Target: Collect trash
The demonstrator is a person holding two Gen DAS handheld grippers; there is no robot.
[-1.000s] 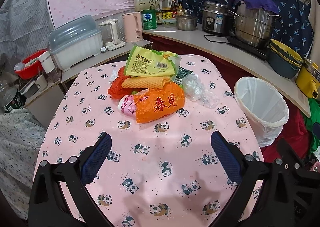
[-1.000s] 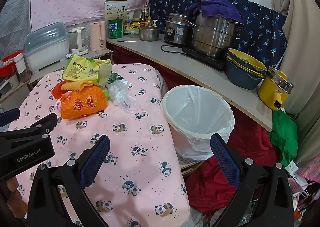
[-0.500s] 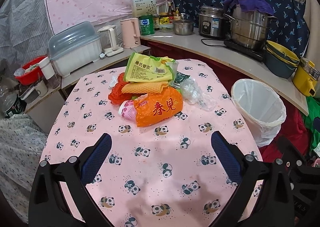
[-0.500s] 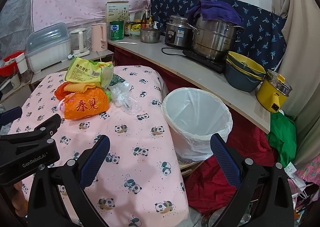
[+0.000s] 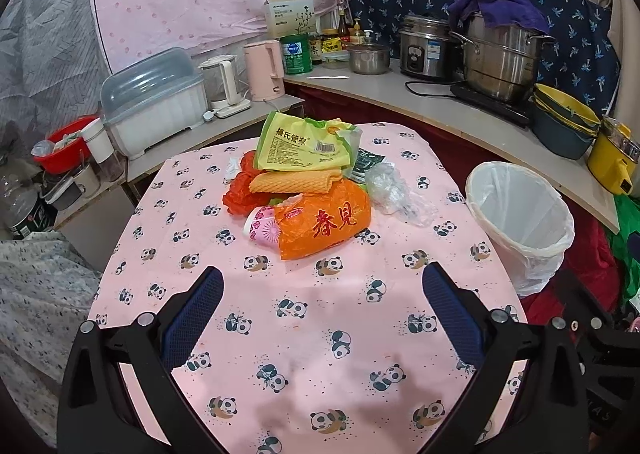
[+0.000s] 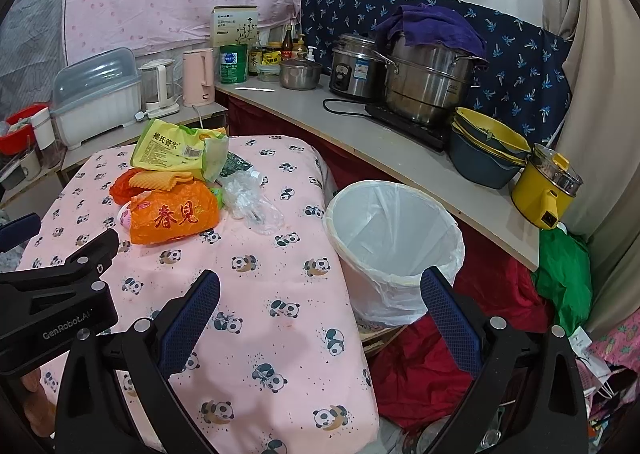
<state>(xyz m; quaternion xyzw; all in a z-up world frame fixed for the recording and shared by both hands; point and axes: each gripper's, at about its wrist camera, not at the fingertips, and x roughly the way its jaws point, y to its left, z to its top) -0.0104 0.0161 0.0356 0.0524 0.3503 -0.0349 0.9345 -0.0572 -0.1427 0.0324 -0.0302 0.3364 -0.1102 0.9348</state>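
A pile of trash lies mid-table: an orange bag with red characters, a yellow-green packet, a tan corrugated piece, red plastic, a pink-white cup and clear crumpled plastic. The pile also shows in the right wrist view, with the orange bag nearest. A white-lined bin stands right of the table. My left gripper is open and empty, short of the pile. My right gripper is open and empty over the table's right edge.
The table wears a pink panda cloth. A counter behind holds pots, a rice cooker, stacked bowls and a yellow pot. A dish box and kettles stand at the back left. Red cloth lies on the floor.
Both grippers have drawn back and up a little, so the pile and bin look slightly farther away. Nothing was grasped; jaws stay open.
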